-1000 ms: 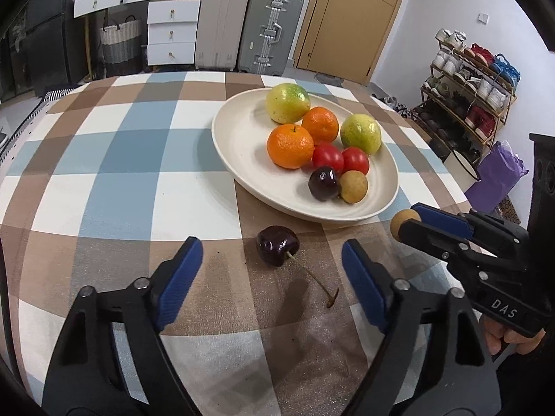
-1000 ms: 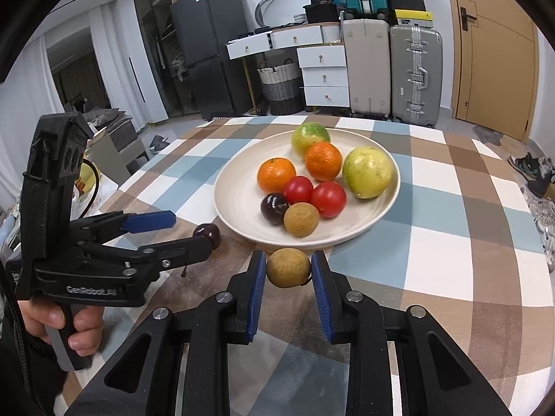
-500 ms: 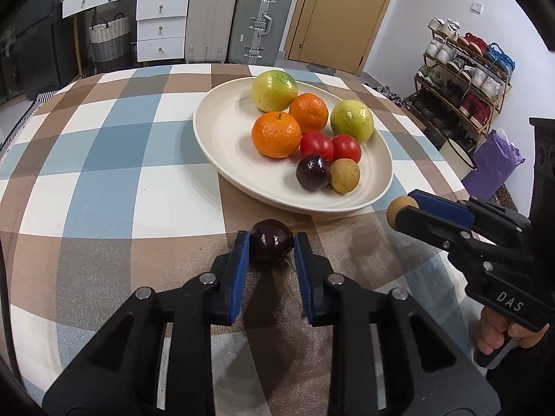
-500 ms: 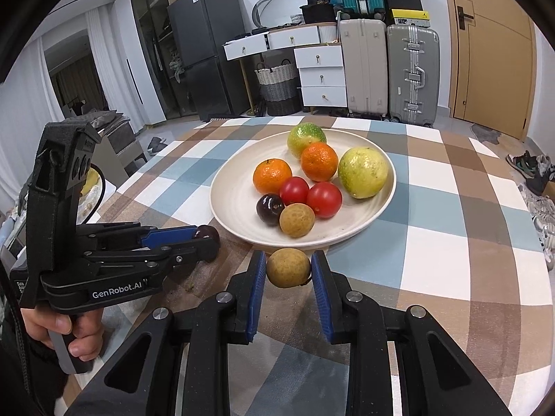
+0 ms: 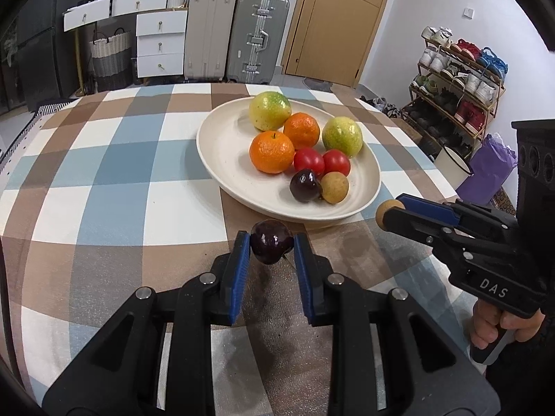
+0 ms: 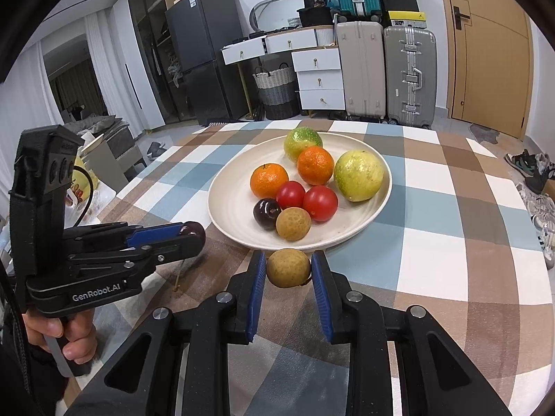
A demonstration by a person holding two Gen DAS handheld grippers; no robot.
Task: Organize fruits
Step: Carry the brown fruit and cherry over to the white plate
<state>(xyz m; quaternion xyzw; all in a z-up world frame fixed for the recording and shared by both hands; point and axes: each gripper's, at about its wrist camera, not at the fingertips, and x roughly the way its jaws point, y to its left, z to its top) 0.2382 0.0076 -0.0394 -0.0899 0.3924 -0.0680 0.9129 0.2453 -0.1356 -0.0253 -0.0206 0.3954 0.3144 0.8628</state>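
Observation:
My left gripper (image 5: pixel 271 247) is shut on a dark cherry (image 5: pixel 271 245), held a little above the checked tablecloth just in front of the cream plate (image 5: pixel 222 159). My right gripper (image 6: pixel 288 267) is shut on a tan longan (image 6: pixel 288 267), held near the plate's (image 6: pixel 229 204) front rim. The plate holds two oranges, two green-yellow guavas, two red tomatoes, a dark cherry (image 5: pixel 304 185) and a longan (image 5: pixel 334 187). The right gripper also shows in the left wrist view (image 5: pixel 390 209); the left gripper shows in the right wrist view (image 6: pixel 194 232).
The round table (image 5: pixel 104 180) has a blue, brown and white checked cloth. Behind it stand suitcases (image 5: pixel 262 38), white drawers (image 5: pixel 159 45) and a basket. A shoe rack (image 5: pixel 458 83) stands to the right and a purple bag (image 5: pixel 489 170) lies beside the table.
My left gripper closed on the cherry that lay on the cloth and lifted it a little. My right gripper kept its hold on the longan, almost still.

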